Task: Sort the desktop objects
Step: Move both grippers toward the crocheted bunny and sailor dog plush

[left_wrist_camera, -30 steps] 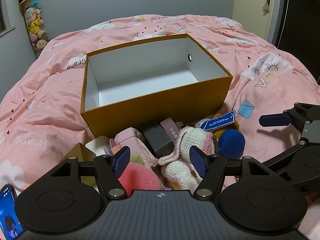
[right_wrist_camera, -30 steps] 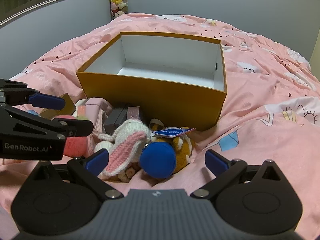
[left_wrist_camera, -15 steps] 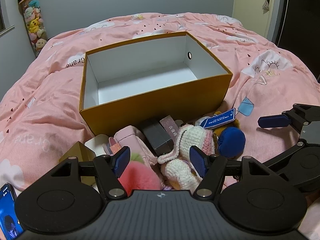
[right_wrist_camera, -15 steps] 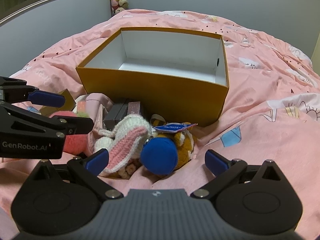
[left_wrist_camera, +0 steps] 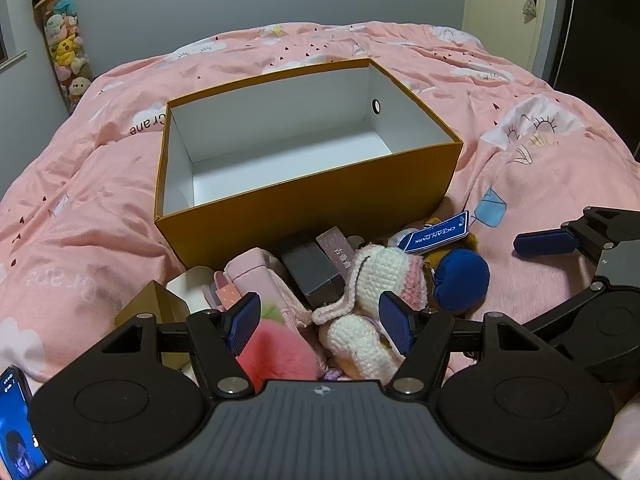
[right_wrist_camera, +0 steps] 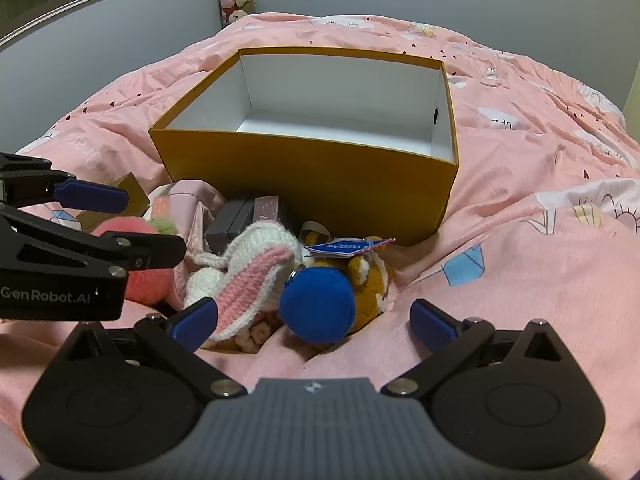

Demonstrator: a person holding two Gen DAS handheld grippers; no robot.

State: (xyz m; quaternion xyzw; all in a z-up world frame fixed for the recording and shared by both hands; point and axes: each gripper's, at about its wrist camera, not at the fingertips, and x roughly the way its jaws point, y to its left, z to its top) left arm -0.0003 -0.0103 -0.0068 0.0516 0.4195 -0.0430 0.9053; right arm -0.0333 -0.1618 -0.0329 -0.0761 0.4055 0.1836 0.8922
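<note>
**Both tongs apart over the pile, box empty**

My left tongs (left_wrist_camera: 322, 318) hang with their pads spread wide and nothing clamped; between them I see the pink plush ball (left_wrist_camera: 276, 354) and the white-and-pink crocheted toy (left_wrist_camera: 372, 280). My right tongs (right_wrist_camera: 314, 322) are just as wide apart, holding nothing, with the blue round pouch (right_wrist_camera: 318, 306) lying between the pads but not touched.

The things to sort lie heaped on the pink bed cover (left_wrist_camera: 80, 200), right against the near wall of the orange box (left_wrist_camera: 304, 216): a grey box (left_wrist_camera: 310, 276), a small mauve carton (left_wrist_camera: 336, 250) beside it, a pink case (left_wrist_camera: 250, 276), a gold box (left_wrist_camera: 154, 306) at the left, and a brown plush toy (right_wrist_camera: 370, 282) with a blue tag (left_wrist_camera: 436, 237). The orange box stands open, its white inside bare. A phone (left_wrist_camera: 16, 420) shows at my lower left edge.
</note>
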